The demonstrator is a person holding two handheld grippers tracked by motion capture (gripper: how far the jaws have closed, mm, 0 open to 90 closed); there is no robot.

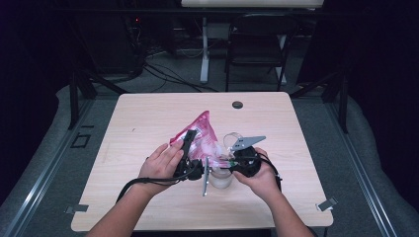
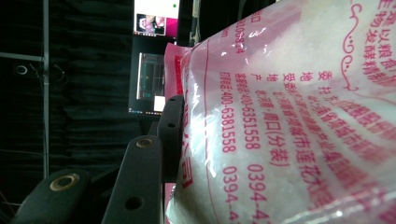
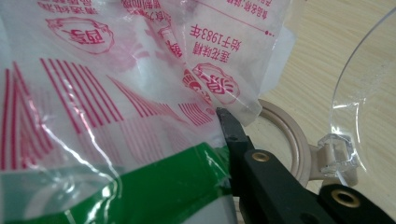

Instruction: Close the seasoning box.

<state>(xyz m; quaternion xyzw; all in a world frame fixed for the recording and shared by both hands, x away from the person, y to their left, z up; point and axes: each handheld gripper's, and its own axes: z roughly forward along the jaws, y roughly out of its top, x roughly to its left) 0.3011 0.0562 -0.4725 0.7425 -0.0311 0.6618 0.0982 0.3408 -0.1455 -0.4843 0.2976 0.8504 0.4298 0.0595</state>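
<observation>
Two tools meet near the middle of the light wooden desk (image 1: 148, 118), both at a pink-printed clear plastic bag (image 1: 200, 136) of white granules that is held tilted above a clear jar (image 1: 221, 178). In the high view the left tool (image 1: 188, 148) comes in from about 8 o'clock of the bag and its black jaws are clamped on the bag's lower left side; the left gripper view shows one jaw pressed flat against the printed film (image 2: 289, 121), with the other jaw hidden behind the bag. The right tool (image 1: 236, 160) sits at about 4 o'clock of the bag, just above the jar, with its grey three-cornered plate (image 1: 248, 142) pointing to 2 o'clock. In the right gripper view one black jaw tip touches the bag's lower corner (image 3: 140, 93) beside a green band (image 3: 154, 186) on the film; its partner jaw is covered by the bag, so I cannot tell whether this tool is clamped or apart. Below that corner lie the jar's beige rim (image 3: 289, 135) and its clear hinged lid (image 3: 364, 84), standing open at 3 o'clock
</observation>
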